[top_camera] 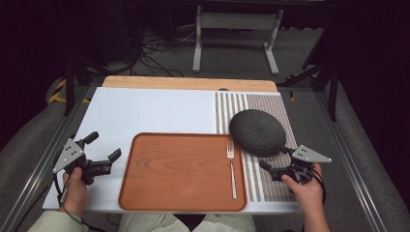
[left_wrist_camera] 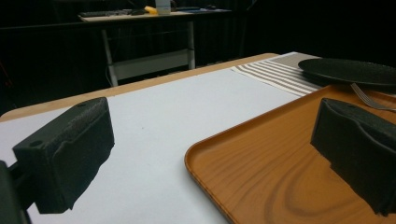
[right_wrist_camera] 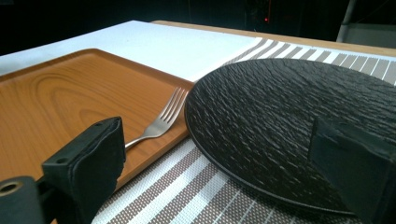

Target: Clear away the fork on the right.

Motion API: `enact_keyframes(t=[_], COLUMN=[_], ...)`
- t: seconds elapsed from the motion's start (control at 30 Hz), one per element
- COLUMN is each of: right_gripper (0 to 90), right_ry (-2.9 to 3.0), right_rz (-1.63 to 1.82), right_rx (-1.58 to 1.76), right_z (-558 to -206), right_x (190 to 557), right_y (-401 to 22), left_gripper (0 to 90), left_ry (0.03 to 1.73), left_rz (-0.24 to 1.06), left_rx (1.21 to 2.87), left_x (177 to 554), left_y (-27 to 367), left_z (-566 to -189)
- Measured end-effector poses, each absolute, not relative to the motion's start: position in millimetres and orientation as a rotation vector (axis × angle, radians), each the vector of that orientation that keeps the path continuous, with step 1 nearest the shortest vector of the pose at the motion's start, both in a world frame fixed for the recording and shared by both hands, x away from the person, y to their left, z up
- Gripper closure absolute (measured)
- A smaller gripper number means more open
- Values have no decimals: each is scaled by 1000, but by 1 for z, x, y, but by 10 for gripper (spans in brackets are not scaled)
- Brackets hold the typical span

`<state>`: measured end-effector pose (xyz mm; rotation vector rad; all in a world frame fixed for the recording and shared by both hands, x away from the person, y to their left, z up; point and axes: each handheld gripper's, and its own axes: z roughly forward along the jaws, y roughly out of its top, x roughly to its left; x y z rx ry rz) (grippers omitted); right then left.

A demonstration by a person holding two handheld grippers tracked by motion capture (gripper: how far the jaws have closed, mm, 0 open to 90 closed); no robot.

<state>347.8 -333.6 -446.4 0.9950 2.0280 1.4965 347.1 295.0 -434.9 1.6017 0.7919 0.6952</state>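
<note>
We hold the left gripper (top_camera: pixel 103 149) with its jaws spread wide and nothing between them; in the left gripper view its two black, foam-like pads (left_wrist_camera: pixel 70 149) stand far apart, one over the pale sheet and the other over the near left edge of the tray (left_wrist_camera: pixel 261 154), touching neither that we can see. Our right gripper (top_camera: pixel 275 159) is likewise wide open and empty, its jaws pointed at the near rim of the plate (top_camera: pixel 257 132); in the right gripper view one pad sits low over the striped mat (right_wrist_camera: pixel 196 196) just beside the tray's edge and the other hangs before the plate's near side, though we cannot tell whether it touches. The plate is round, matt black and rough like slate, resting on the woven brown-and-white striped mat and slightly overlapping the tray's far right corner. The tray is a shallow rounded rectangle of orange-brown wood grain with a raised lip. The fork (top_camera: pixel 231 166), slim and shiny metal, lies inside the tray along its right edge, tines toward the plate
</note>
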Motion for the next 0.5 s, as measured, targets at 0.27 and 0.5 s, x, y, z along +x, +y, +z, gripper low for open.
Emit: enact_keyframes(t=[0.27,0.5], right_gripper=[51,51], right_ry=[2022,2021], right_rz=[1502,1506], right_rx=[1013,1015], right_z=[-450,-450], right_x=[349,349], right_y=[-336,-335], left_gripper=[0,0], left_ry=[791,791], left_rz=[697,697], left_rx=[1600,1600], left_x=[346,346], left_y=[295,295], left_z=[-434,-434])
